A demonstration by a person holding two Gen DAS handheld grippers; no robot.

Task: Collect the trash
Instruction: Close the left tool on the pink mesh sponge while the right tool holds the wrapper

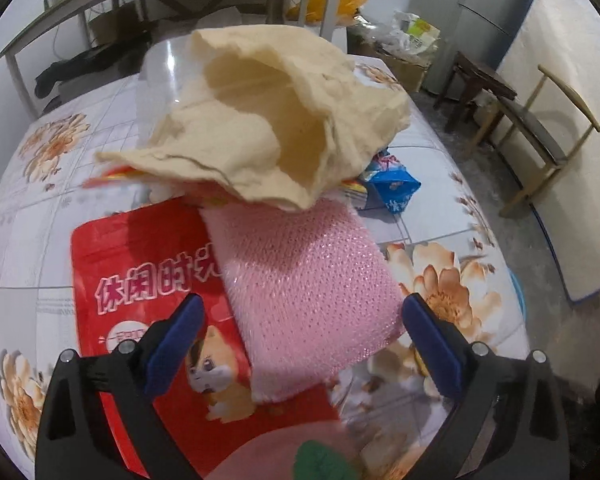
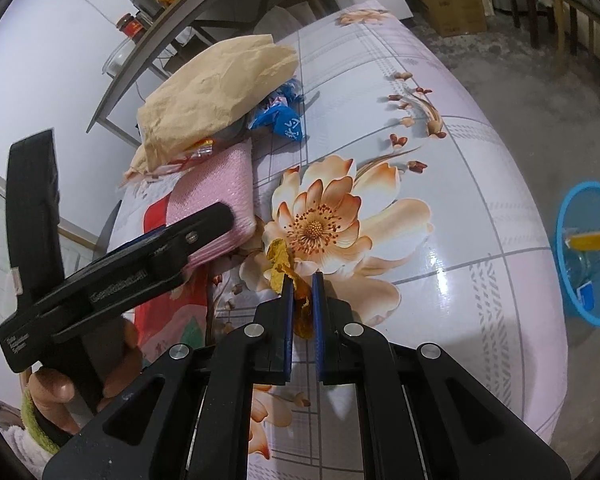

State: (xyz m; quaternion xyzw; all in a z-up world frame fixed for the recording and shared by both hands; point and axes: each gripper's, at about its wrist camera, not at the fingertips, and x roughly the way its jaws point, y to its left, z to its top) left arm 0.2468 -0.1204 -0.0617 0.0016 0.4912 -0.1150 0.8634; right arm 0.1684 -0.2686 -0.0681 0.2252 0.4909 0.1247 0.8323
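Jaws, left: left gripper [image 1: 302,338] stands spread as wide as it goes, nothing pinched; the near end of the pink knit cloth [image 1: 304,284] lies between its blue pads [image 1: 176,336] without contact.
Jaws, right: right gripper [image 2: 302,296] is nearly closed and clamps a crumpled yellow-brown wrapper scrap [image 2: 279,258], which sticks out past the tips over the printed flower.
Surface: table with floral oilcloth [image 2: 440,184], glossy.
Item, red: red snack pouch [image 1: 140,280] with white characters and a cartoon cat, lying flat, partly under the pink cloth.
Item, tan: crumpled tan paper bag [image 1: 260,128], mouth open toward the left camera, resting on the far end of the cloth and pouch.
Item, blue: blue wrapper [image 1: 392,190], beyond the cloth, beside the paper bag.
Receptacle: blue mesh bin [image 2: 588,256] on the floor off the table's right edge, already holding a few pieces.
Key relation: cloth's long axis runs away from the left jaws, roughly in line with them; the pile lies straight ahead and below. The left hand is much the nearer to the pile; the bin lies on the right gripper's side.
Judgement: the right gripper's scrap looks ready for the bin; the left seems poised to close on something from the pile.
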